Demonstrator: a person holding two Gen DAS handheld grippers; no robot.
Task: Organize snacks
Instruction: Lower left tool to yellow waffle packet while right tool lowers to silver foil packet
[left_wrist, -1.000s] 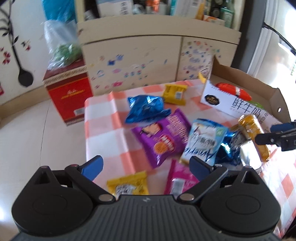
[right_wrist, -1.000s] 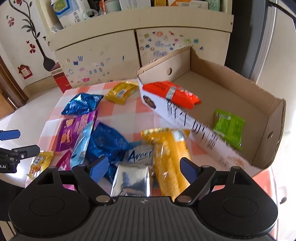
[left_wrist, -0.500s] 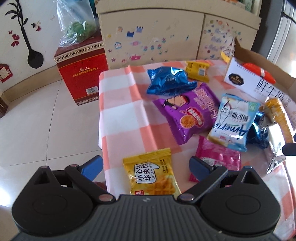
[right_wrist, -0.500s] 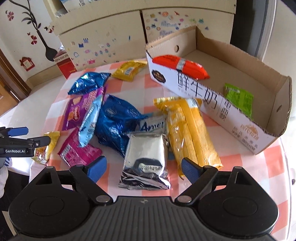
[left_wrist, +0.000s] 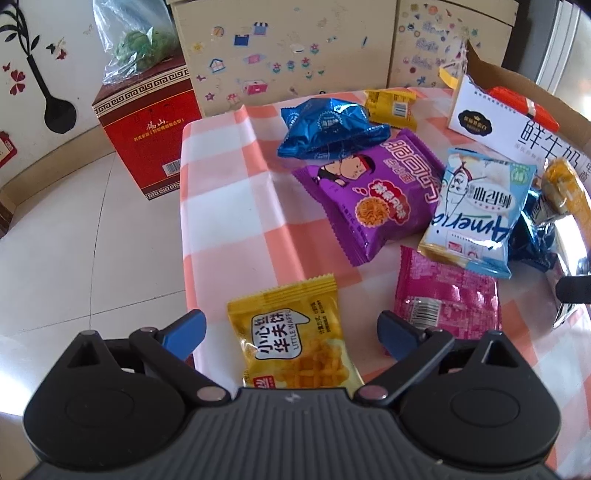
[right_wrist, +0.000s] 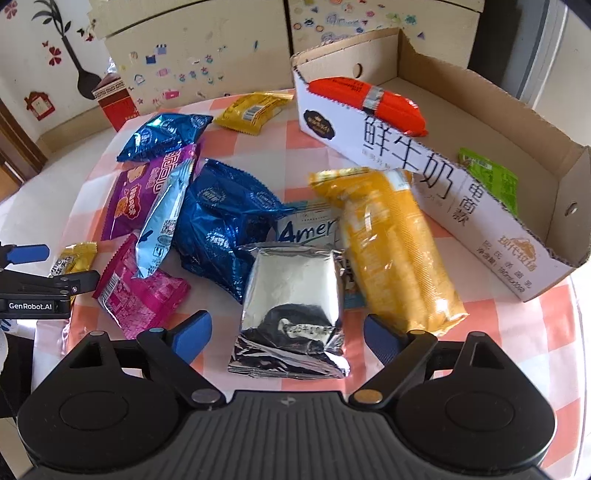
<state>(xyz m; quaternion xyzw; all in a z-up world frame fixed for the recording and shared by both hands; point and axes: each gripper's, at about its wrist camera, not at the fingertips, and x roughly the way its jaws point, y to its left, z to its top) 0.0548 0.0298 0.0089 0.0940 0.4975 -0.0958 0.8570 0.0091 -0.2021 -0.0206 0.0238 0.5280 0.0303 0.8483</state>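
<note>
Several snack packs lie on a checked tablecloth (left_wrist: 229, 192). My left gripper (left_wrist: 288, 330) is open, its fingers on either side of a yellow waffle pack (left_wrist: 291, 339) at the table's near left edge. My right gripper (right_wrist: 286, 332) is open, its fingers on either side of a silver foil pack (right_wrist: 295, 302). A cardboard box (right_wrist: 443, 177) at the right holds a red pack (right_wrist: 365, 99) and a green pack (right_wrist: 487, 177). A long orange pack (right_wrist: 391, 243) lies against the box's front wall.
Between the grippers lie a pink pack (left_wrist: 447, 299), a purple pack (left_wrist: 373, 195), a light blue pack (left_wrist: 480, 206), blue foil packs (right_wrist: 221, 218) and a small yellow pack (right_wrist: 251, 110). A red carton (left_wrist: 147, 129) stands on the floor beyond the table. A cabinet (left_wrist: 295, 48) is behind.
Both grippers have moved down and closer to the table. The yellow waffle pack now lies between the left fingers and the silver pack between the right fingers. Both stay open.
</note>
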